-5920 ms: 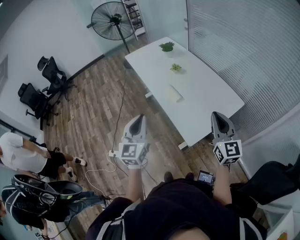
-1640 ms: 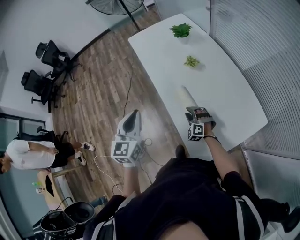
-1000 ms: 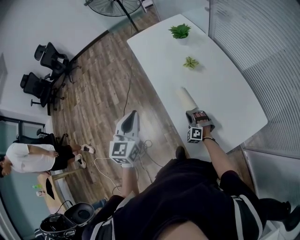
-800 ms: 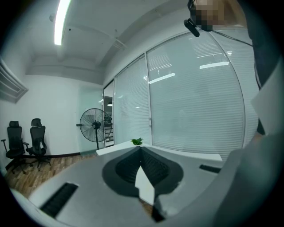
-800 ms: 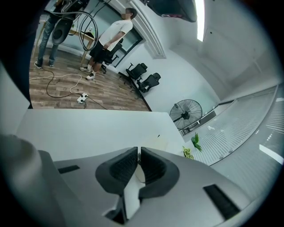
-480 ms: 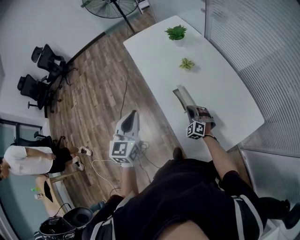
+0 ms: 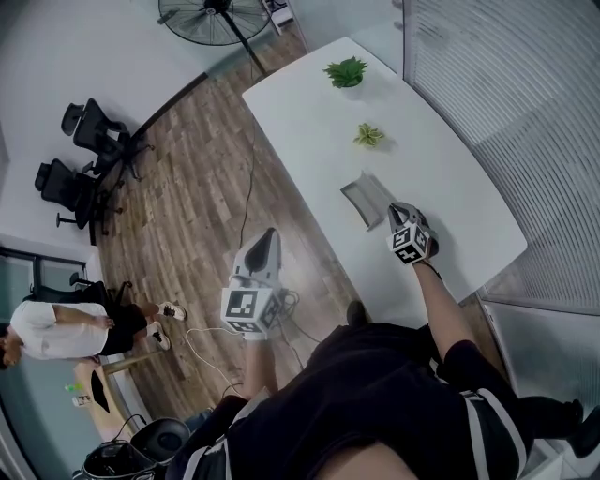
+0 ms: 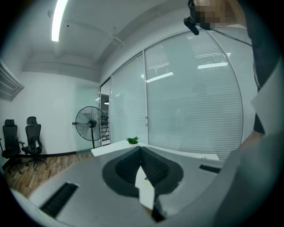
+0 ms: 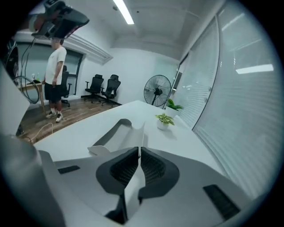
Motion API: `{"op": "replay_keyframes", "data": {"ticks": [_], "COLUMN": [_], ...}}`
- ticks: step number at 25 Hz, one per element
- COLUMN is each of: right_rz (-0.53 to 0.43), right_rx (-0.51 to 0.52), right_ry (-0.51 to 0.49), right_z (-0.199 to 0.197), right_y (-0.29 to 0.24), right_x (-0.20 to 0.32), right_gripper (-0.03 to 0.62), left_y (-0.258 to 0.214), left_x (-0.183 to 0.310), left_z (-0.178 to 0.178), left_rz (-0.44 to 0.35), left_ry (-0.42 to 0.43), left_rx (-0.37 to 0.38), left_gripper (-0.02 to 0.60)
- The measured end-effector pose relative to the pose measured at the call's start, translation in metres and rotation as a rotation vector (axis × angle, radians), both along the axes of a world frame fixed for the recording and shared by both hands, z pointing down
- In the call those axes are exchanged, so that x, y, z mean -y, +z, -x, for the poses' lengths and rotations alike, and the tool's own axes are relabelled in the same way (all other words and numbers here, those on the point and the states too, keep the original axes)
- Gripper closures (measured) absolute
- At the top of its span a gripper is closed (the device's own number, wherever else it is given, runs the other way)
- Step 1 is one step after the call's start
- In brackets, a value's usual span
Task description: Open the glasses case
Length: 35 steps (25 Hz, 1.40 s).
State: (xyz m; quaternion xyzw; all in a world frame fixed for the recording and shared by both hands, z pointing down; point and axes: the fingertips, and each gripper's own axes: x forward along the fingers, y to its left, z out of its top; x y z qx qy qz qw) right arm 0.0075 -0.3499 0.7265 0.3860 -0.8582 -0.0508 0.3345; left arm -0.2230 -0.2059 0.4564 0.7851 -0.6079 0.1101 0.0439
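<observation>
The glasses case [image 7: 364,200] lies open on the white table [image 7: 309,112], its grey inside facing up. In the right gripper view its tray [image 9: 108,136] lies flat and its white lid [image 9: 136,132] stands upright. My right gripper [image 9: 140,150] is shut on the near edge of that lid. From the head view this gripper [image 7: 396,216] sits just right of the case, over the table's near end. My left gripper [image 7: 269,237] hangs over the wooden floor left of the table, away from the case. Its jaws [image 8: 140,150] are shut with nothing between them.
Two small potted plants [image 7: 368,135] [image 7: 346,71] stand farther along the table. A pedestal fan [image 7: 211,14] and office chairs [image 7: 80,150] stand across the room. A person [image 7: 47,328] stands at the left, and a cable [image 7: 202,337] lies on the floor.
The case was shut a second ago and now lies open with its lid raised. My right gripper rolled and moved right with the lid's edge. The left gripper stayed put.
</observation>
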Motion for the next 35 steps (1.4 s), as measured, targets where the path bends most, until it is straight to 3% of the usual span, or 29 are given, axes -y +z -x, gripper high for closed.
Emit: {"op": "replay_keyframes", "data": {"ticks": [8,12,17,27,32,35], "right_rz": [0.232,0.25,0.269,0.228,0.132,0.011], "right_rx": [0.372,0.464,0.499,0.516,0.561,0.564], "right_ry": [0.125,0.16,0.186,0.204,0.228,0.226], "right_z": [-0.023,-0.028,-0.031,-0.038,-0.057,-0.077], "right_y": [0.018,0.011,0.012,-0.004,-0.044,-0.097], "right_x": [0.025,0.032,0.035,0.041,0.057,0.064], "right_gripper": [0.569,0.569,0.569,0.569,0.569,0.569], "left_y": [0.009,0.009,0.012,0.011,0.013,0.014], "left_x": [0.0,0.002,0.003,0.008,0.015,0.021], "left_z": [-0.005,-0.005,-0.007,-0.011,-0.012,-0.01], "left_rz": [0.013,0.019,0.028,0.019,0.015,0.001], "left_ry": [0.017,0.021,0.027,0.043,0.043,0.041], "left_rx": [-0.004,-0.001,0.002,0.002,0.001,0.002], "left_gripper": [0.583,0.583,0.583,0.583,0.583,0.583]}}
